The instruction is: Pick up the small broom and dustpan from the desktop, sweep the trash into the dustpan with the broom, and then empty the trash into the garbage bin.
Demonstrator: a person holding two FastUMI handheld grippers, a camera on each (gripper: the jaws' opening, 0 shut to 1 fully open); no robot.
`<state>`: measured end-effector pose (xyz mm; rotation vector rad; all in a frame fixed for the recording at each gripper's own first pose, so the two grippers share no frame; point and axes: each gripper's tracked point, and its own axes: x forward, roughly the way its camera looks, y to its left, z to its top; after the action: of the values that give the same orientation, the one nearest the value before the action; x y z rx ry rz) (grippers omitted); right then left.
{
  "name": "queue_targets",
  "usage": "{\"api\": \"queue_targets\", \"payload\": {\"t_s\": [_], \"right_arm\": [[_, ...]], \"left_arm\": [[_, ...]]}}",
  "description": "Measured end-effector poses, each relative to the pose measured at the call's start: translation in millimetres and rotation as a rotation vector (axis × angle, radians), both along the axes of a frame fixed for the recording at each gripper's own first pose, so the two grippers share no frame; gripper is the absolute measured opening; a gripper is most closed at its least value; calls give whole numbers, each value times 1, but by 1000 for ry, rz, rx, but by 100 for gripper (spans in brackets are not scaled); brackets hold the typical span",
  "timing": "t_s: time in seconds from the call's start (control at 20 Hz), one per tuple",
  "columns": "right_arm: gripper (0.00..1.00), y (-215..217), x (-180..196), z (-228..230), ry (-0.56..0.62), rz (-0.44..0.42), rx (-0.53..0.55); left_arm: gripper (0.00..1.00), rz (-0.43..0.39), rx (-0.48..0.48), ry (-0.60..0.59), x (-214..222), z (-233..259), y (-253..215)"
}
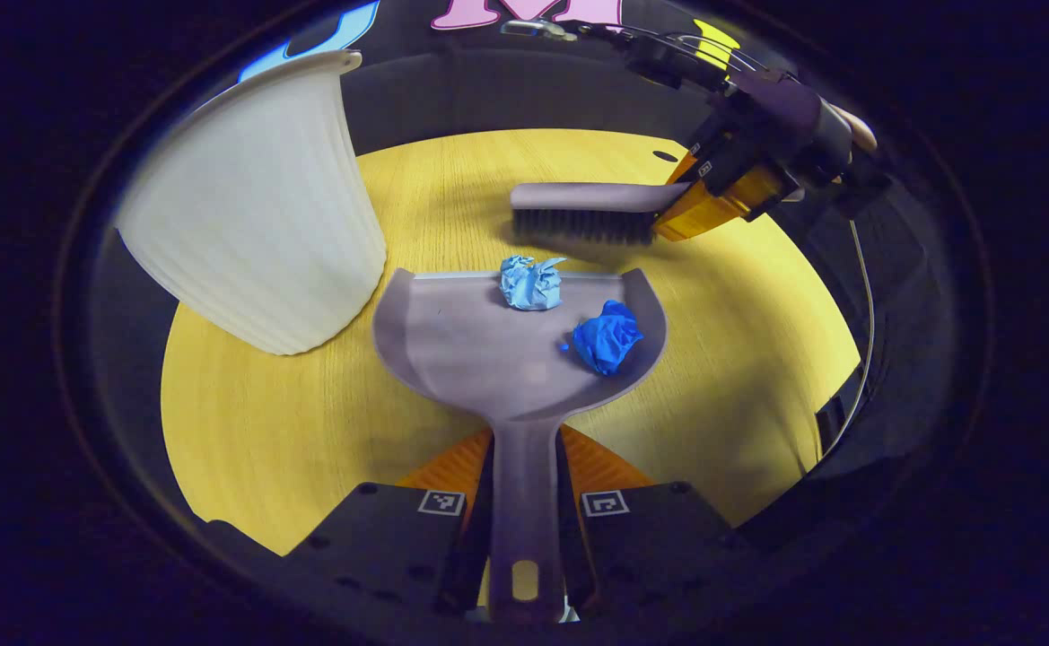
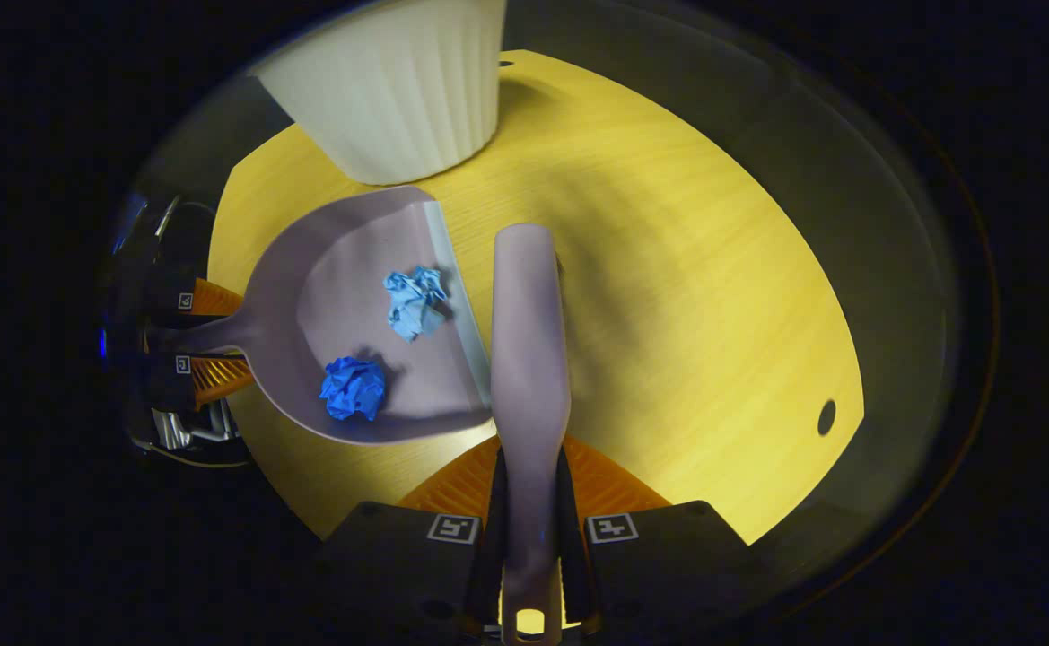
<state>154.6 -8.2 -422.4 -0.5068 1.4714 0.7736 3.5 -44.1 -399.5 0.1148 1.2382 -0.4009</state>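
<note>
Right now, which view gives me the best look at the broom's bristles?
The left gripper view: the broom lies side-on beyond the dustpan, its dark bristles plain. The right gripper view looks along the broom's back and handle, so the bristles are hidden underneath.

In the left gripper view, the garbage bin [image 1: 255,202] has its mouth turned away at upper left, so its inside is hidden. In the right gripper view, the broom [image 2: 528,359] covers its own bristles, and the bin's top is cut off.
</note>
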Motion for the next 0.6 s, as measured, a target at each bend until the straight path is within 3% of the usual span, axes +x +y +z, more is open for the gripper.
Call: {"api": "queue_targets", "payload": {"t_s": [0.15, 0.3, 0.4, 0.6], "right_arm": [[29, -16, -1, 13, 0, -243, 12], [29, -25, 6, 24, -86, -413, 37], [30, -18, 11, 33, -105, -487, 73], [29, -6, 23, 37, -151, -520, 144]], "left_arm": [[31, -10, -123, -100, 0, 4, -11], [31, -47, -202, -266, 0, 28, -10], [31, -40, -241, -315, 0, 45, -3], [30, -15, -221, -380, 5, 57, 9]]}}
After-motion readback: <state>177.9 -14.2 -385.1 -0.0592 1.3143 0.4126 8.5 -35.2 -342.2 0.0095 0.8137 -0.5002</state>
